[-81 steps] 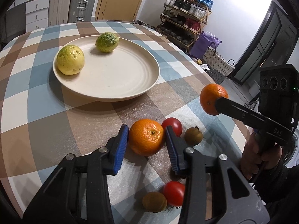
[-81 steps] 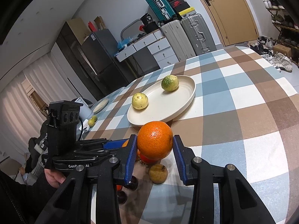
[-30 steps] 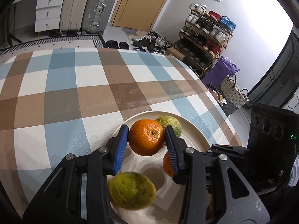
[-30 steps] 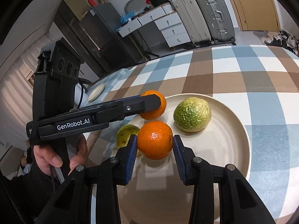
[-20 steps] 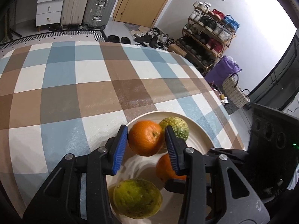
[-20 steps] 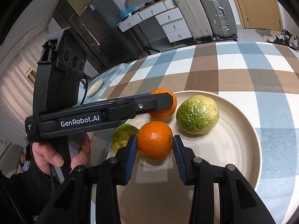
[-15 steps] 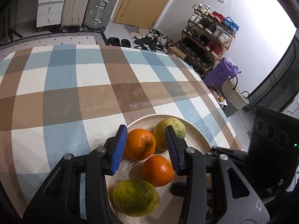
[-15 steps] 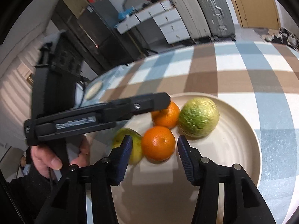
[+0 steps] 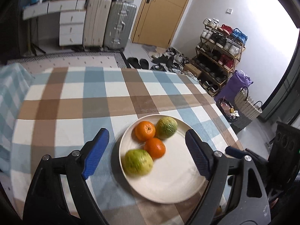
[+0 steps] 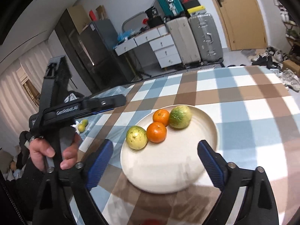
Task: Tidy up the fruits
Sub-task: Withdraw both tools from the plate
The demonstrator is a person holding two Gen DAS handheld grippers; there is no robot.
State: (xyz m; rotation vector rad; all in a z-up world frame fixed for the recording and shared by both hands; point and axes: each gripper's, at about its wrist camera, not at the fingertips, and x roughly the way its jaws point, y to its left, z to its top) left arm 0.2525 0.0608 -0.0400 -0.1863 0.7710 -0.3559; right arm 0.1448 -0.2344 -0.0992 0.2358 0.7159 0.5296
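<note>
On the checked table, plate [image 10: 196, 172] holding two oranges [image 10: 156, 132], two green fruits [image 10: 136, 137], both grippers [image 10: 155, 161] opening, empty

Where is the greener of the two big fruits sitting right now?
The greener fruit sits on the far side of the cream plate in the right wrist view, touching the farther orange on its left.

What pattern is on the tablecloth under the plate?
The tablecloth is a check of blue, brown and white squares, clearest in the left wrist view.

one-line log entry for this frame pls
left gripper: opening, empty | right gripper: opening, empty | plate: two oranges, two green fruits
</note>
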